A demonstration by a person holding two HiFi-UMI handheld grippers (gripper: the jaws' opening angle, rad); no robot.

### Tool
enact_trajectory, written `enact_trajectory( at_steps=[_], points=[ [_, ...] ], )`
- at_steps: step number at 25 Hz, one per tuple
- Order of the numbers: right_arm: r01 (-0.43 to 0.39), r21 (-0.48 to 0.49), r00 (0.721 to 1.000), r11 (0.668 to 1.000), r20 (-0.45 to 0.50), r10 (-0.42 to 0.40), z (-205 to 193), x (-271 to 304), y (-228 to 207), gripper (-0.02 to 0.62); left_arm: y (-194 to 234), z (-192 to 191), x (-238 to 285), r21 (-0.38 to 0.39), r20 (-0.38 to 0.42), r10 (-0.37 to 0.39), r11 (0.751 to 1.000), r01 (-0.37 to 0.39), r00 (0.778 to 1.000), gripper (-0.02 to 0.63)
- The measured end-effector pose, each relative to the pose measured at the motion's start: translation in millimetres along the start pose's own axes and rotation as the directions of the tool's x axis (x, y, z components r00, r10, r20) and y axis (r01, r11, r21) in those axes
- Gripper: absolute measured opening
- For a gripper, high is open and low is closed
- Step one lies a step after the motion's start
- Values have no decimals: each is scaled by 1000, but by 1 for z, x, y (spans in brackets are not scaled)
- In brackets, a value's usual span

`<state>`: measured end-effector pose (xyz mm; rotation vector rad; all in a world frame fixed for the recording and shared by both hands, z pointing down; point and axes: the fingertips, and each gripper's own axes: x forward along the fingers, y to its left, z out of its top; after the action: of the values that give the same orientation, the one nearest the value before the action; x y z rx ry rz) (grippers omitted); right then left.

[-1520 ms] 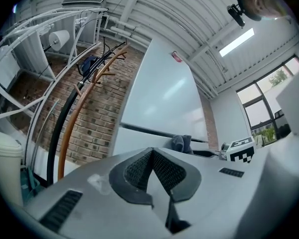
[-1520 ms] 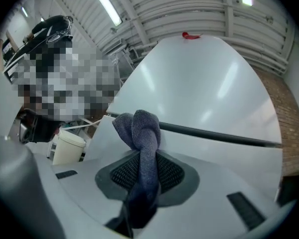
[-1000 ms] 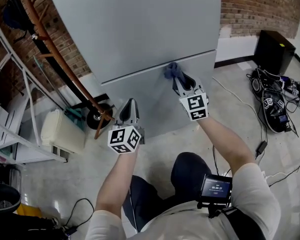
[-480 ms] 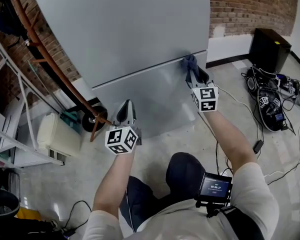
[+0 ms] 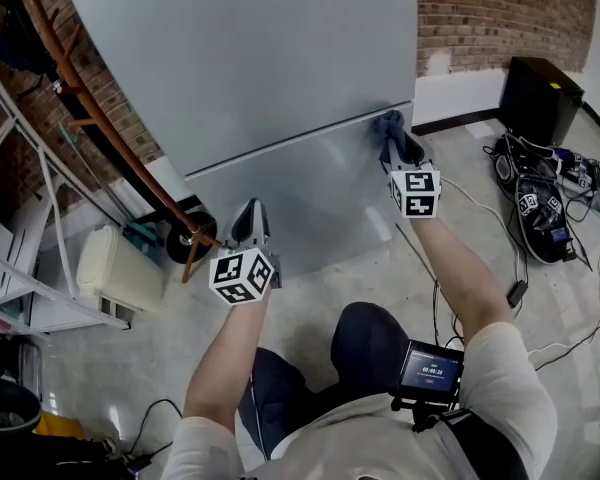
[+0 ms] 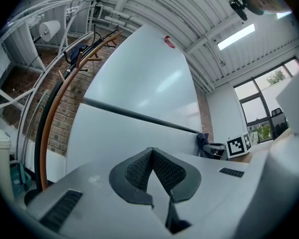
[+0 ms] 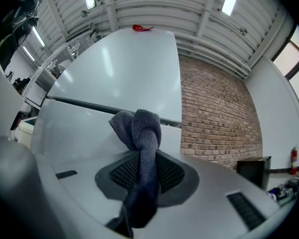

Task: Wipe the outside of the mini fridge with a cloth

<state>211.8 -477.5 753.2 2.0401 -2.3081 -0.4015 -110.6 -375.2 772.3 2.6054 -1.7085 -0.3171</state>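
- My left gripper (image 6: 151,158) has its jaws closed right up against each other, mesh pads meeting, nothing pinched between them.
- Straight ahead is the mini fridge (image 6: 139,93), pale grey, with a dark door seam (image 6: 139,116) running across it.
- There's a little red thing (image 6: 169,42) on the fridge's top edge, can't tell what it is.
- A dark blue cloth (image 6: 204,142) is bunched against the fridge where the seam ends. The right gripper (image 6: 212,149) is right behind it, with its marker cube (image 6: 236,146) facing me.
- On the left, a curved wooden rail (image 6: 52,113) stands in front of a brick wall (image 6: 20,98).
- The ceiling strip light (image 6: 237,36) is on, and there are windows (image 6: 264,86) at the far right.
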Motion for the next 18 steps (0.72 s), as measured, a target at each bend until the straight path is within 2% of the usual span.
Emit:
enact_trajectory(
  at_steps=[4,8,12,18],
  points=[
    [-48,12,998,999,40,47,14,-14,26,83,8,-1,-4,10,-3,29,1000,-29,1000,3],
    [-182,-17,980,983,83,183,31,-28,97,83,28,-5,-16,13,-5,85,996,-85,996,3],
    [-328,-45,940,944,89,330,41,-35,181,83,53,-4,-31,23,-12,137,990,-136,991,3],
    [-502,-63,858,863,93,506,49,-46,302,83,93,-6,-60,36,-31,211,977,-210,977,3]
  ],
)
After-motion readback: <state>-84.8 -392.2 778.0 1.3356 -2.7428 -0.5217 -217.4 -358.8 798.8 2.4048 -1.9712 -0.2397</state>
